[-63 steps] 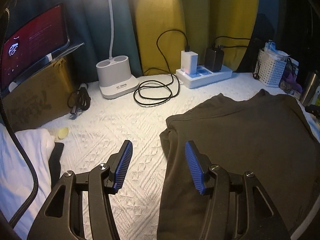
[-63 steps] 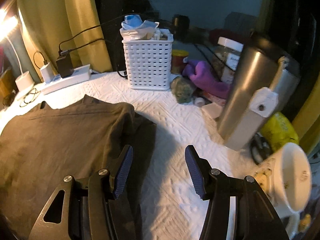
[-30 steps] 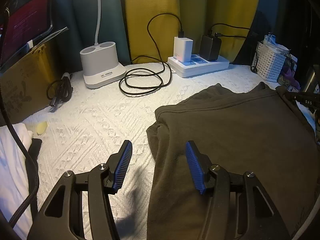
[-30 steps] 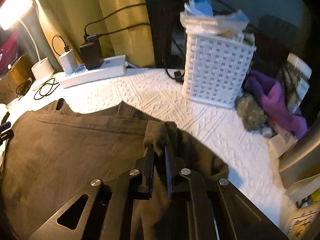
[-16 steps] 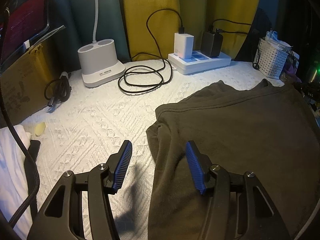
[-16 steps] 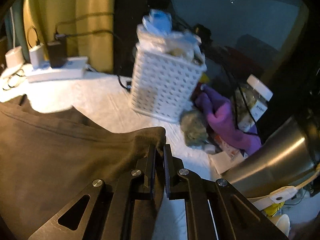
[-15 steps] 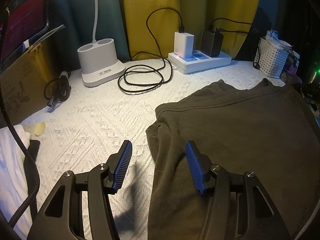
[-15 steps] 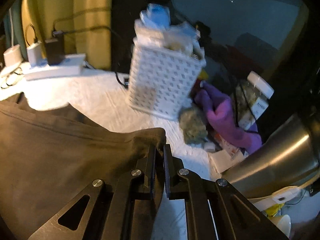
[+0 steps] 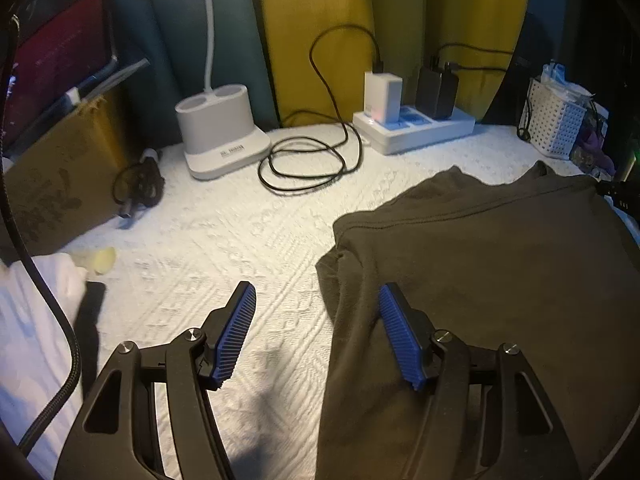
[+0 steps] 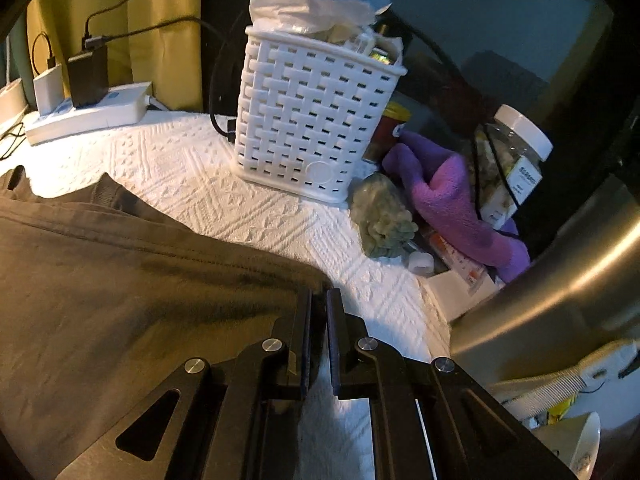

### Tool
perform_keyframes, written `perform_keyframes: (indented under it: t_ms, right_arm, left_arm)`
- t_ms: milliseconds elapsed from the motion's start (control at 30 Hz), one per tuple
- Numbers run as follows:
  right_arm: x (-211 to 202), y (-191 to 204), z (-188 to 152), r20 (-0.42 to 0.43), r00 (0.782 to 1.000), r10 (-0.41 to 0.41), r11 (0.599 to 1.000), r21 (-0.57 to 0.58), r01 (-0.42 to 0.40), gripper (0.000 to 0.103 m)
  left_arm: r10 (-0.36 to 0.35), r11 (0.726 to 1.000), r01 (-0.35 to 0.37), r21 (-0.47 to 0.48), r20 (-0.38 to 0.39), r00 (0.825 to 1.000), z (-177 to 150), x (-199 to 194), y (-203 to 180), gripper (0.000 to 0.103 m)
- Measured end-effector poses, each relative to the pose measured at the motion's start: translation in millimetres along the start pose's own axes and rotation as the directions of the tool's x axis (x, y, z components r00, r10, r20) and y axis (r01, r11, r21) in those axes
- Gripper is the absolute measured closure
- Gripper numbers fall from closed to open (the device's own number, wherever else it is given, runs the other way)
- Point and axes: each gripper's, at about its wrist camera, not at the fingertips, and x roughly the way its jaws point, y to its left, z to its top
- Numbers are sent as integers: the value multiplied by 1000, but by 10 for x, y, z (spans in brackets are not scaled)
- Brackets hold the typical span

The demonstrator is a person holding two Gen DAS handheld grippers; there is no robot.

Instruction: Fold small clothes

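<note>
Right gripper (image 10: 319, 312) clenched on garment (image 10: 120, 300) corner; left gripper (image 9: 316, 334) released, straddling the garment's near edge, cloth spreading rightward

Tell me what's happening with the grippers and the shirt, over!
Left gripper open, straddling the brown shirt edge. Right gripper shut on the shirt's corner. White basket and steel flask crowd the right side.

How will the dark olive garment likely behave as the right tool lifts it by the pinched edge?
Probably floppy: the dark olive garment lies in soft wrinkles and bunches at its corner. It will likely drape and sag from the right tool, which is shut on its edge, rather than hold shape. It may drag on the textured white cover, since only one edge is held; the left tool is open.
</note>
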Motion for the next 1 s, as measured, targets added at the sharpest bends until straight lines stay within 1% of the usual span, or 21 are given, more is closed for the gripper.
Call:
perform_keyframes:
  t_ms: [200, 400, 533, 667, 800, 900, 1000]
  right_arm:
    - [-189, -20, -58, 14, 1000, -15, 1000, 10, 15, 95]
    - [-387, -12, -212, 18, 999, -37, 999, -3, 37, 95]
    - [-535, 14, -330, 25, 999, -36, 999, -2, 37, 95]
    - [-751, -18, -475, 48, 999, -14, 1000, 26, 13, 95]
    - [-942, -88, -671, 65, 997, 42, 995, 86, -48, 95]
    - [-1092, -122, -898, 60, 996, 68, 991, 114, -75, 95]
    - [-1218, -153, -1124, 44, 995, 92, 987, 125, -97, 95]
  left_arm:
    - [15, 1000, -15, -9, 46, 999, -32, -250, 74, 39]
    - [19, 1000, -19, 4, 51, 999, -147, -403, 95, 38]
    - [16, 1000, -17, 12, 58, 998, -239, -535, 94, 38]
    - [0, 1000, -1, 23, 69, 998, -342, -696, 61, 38]
    - [-39, 999, 36, 34, 63, 997, -494, -799, -21, 38]
    - [-62, 996, 60, 59, 43, 997, -649, -811, -103, 38]
    - [-78, 995, 76, 59, 24, 997, -773, -820, -129, 38]
